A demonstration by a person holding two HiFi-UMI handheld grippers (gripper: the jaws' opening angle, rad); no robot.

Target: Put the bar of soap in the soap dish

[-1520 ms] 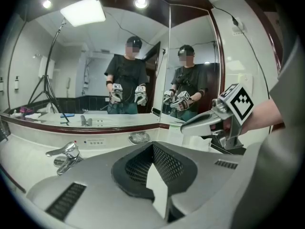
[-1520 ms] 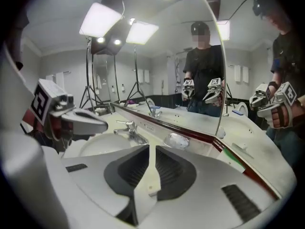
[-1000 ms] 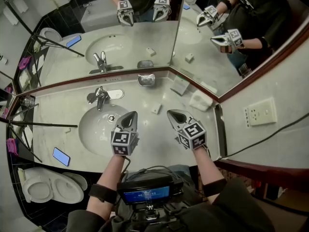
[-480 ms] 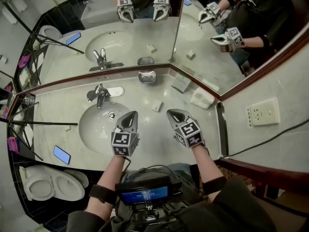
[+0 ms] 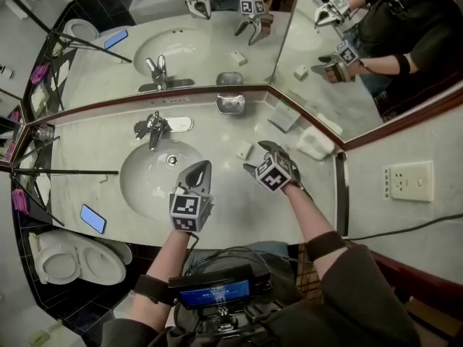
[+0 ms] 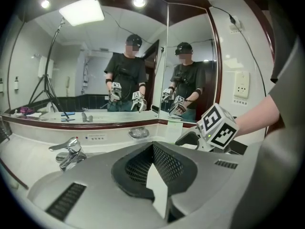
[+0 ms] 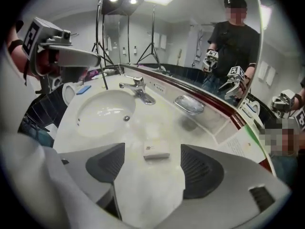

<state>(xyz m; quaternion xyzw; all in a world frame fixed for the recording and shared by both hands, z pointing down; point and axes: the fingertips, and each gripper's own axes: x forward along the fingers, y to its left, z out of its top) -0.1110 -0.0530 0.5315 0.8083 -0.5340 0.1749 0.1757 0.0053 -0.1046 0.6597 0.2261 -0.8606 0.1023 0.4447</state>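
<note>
White soap bar [image 7: 156,150], long axis crosswise, by just-opened right tool [image 7: 153,147] (left tool [image 6: 153,150] closed)

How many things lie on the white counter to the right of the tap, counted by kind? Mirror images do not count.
Small white rectangular bar of soap: 1
Shiny silver metal soap dish: 1
White printed paper card: 1
Folded white cloth: 1
Total: 4
</note>
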